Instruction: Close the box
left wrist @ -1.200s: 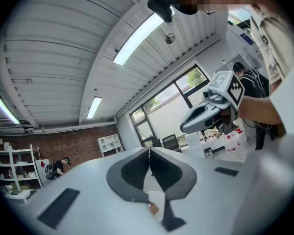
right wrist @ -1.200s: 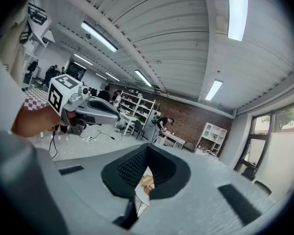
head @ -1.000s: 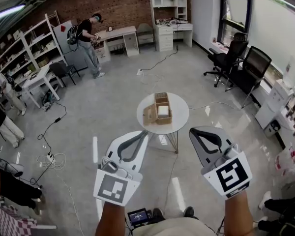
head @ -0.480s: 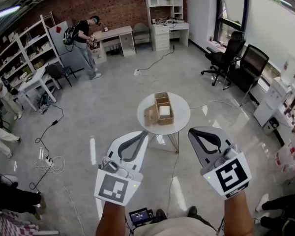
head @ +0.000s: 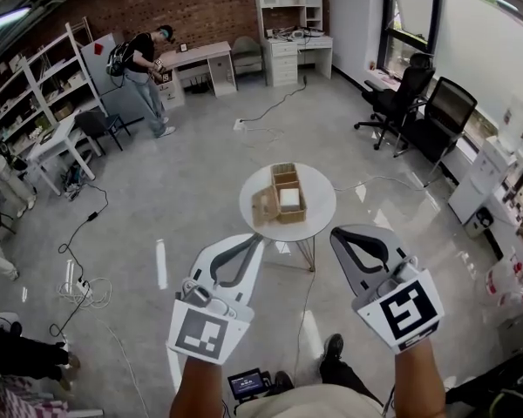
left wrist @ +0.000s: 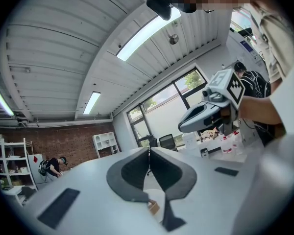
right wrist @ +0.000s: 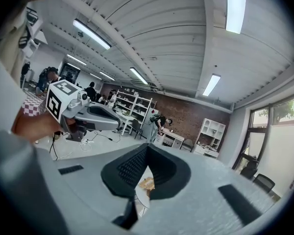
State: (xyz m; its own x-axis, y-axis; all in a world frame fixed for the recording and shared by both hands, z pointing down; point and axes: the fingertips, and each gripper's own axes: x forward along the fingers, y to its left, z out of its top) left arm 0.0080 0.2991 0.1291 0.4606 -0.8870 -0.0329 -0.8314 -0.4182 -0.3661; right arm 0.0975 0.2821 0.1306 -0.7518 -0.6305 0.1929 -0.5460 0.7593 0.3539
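Polished grey floor fills most of the head view, with a brick wall and shelving across the upper part of the frame. At lower left the left hand-held gripper [head: 258, 238] has its jaws pressed together on nothing. Its own view shows the dark pads meeting along one line [left wrist: 148, 152]. At lower right the right hand-held gripper [head: 338, 233] looks the same, with pads meeting at the tip and nothing between them [right wrist: 147, 150].

Beyond both tips, at the frame's centre, stands a small round worktop [head: 321, 209], well apart from them. On it sits the cardboard box [head: 283, 197], open, with one flap [head: 266, 205] leaning out to the left and something white inside.

Over the last second the hand-held grippers keep their places low in the frame. The room has slid a little, and a dark shoe [head: 333, 347] now shows forward at the bottom. I read this as walking towards the worktop. The box is untouched, so closing it has not begun.
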